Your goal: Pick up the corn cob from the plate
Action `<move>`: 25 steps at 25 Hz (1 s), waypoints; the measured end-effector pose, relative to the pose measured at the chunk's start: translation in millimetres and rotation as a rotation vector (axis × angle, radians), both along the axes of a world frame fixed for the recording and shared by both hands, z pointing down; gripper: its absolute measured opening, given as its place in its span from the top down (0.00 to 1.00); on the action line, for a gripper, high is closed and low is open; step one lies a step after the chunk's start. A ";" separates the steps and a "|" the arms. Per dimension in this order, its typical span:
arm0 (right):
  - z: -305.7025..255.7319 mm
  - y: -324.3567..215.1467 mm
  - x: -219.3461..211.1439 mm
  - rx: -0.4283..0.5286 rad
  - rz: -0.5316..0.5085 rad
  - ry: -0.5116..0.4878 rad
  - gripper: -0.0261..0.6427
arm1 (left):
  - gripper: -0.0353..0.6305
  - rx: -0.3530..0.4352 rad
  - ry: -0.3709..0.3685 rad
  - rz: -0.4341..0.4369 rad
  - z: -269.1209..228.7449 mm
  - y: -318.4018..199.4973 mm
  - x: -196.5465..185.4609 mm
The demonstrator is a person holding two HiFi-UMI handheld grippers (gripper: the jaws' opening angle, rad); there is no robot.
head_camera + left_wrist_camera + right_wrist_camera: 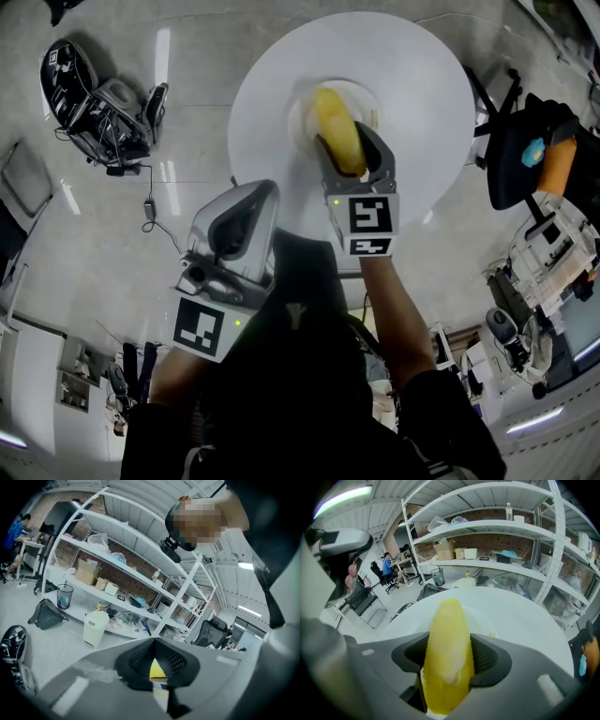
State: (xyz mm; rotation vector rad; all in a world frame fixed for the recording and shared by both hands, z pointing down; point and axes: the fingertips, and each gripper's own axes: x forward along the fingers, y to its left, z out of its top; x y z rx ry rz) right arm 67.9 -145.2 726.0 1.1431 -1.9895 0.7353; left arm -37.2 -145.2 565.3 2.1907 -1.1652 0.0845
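Note:
A yellow corn cob is over a small white plate on the round white table. My right gripper is shut on the corn cob, its dark pads pressing both sides near the cob's near end. In the right gripper view the corn cob sticks out forward between the pads, above the plate. I cannot tell whether it still touches the plate. My left gripper hangs off the table's near left edge, shut and holding nothing. Its pads meet in the left gripper view.
Dark equipment with cables lies on the floor at the left. A black office chair stands right of the table, with cluttered gear beyond it. White shelving runs behind the table.

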 end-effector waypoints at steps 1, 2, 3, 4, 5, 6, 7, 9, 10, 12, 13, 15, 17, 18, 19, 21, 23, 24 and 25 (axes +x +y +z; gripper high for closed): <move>-1.4 0.4 0.0 0.002 0.000 -0.001 0.56 | 0.94 0.002 0.000 -0.002 -1.5 0.9 -0.2; -3.0 0.9 0.1 0.004 0.001 -0.001 0.56 | 0.94 0.005 0.000 -0.002 -3.2 2.0 -0.1; -4.8 1.5 0.1 0.006 0.003 -0.002 0.56 | 0.94 0.008 0.000 -0.001 -5.1 3.0 0.1; -6.7 1.9 0.0 0.009 0.004 -0.002 0.56 | 0.94 0.011 0.000 -0.001 -7.0 3.9 0.1; -8.9 2.2 -0.4 0.013 0.005 -0.003 0.56 | 0.94 0.015 0.000 -0.001 -9.1 4.6 -0.1; -11.3 2.7 -0.9 0.016 0.007 -0.003 0.56 | 0.94 0.020 0.000 -0.001 -11.4 5.3 -0.5; -14.1 3.2 -1.4 0.020 0.008 -0.003 0.56 | 0.94 0.024 0.000 -0.001 -14.1 5.8 -1.1; -21.1 4.7 -1.7 0.027 0.013 -0.004 0.56 | 0.94 0.033 -0.001 -0.002 -20.2 7.1 -2.0; -25.1 5.7 -1.6 0.030 0.015 -0.005 0.56 | 0.94 0.037 -0.002 -0.003 -23.7 7.6 -2.3; -33.4 6.4 -1.5 0.039 0.020 -0.004 0.56 | 0.94 0.047 -0.001 -0.004 -30.8 7.7 -3.2; -37.7 5.6 -1.6 0.048 0.023 -0.004 0.56 | 0.94 0.055 0.000 -0.006 -34.3 7.1 -4.1; -47.4 4.2 -2.4 0.067 0.032 -0.004 0.56 | 0.94 0.075 0.003 -0.007 -42.6 5.9 -6.3; -58.5 5.0 -3.4 0.081 0.043 -0.009 0.56 | 0.94 0.106 0.009 -0.008 -54.0 5.8 -8.0; -64.5 5.6 -4.0 0.087 0.049 -0.013 0.56 | 0.94 0.123 0.012 -0.007 -60.3 6.1 -8.5; -70.8 6.1 -4.7 0.093 0.056 -0.018 0.56 | 0.94 0.132 0.011 -0.004 -65.9 6.8 -8.8; -84.6 6.7 -6.1 0.109 0.068 -0.024 0.56 | 0.94 0.137 0.005 0.006 -76.5 8.7 -8.8; -100.0 7.8 -6.6 0.131 0.078 -0.025 0.56 | 0.94 0.155 0.005 0.018 -88.8 12.0 -7.5; -107.9 9.1 -7.0 0.141 0.082 -0.026 0.56 | 0.94 0.165 0.007 0.023 -95.4 14.8 -6.8; -115.7 11.0 -7.7 0.150 0.086 -0.029 0.56 | 0.94 0.174 0.010 0.027 -102.0 18.0 -6.2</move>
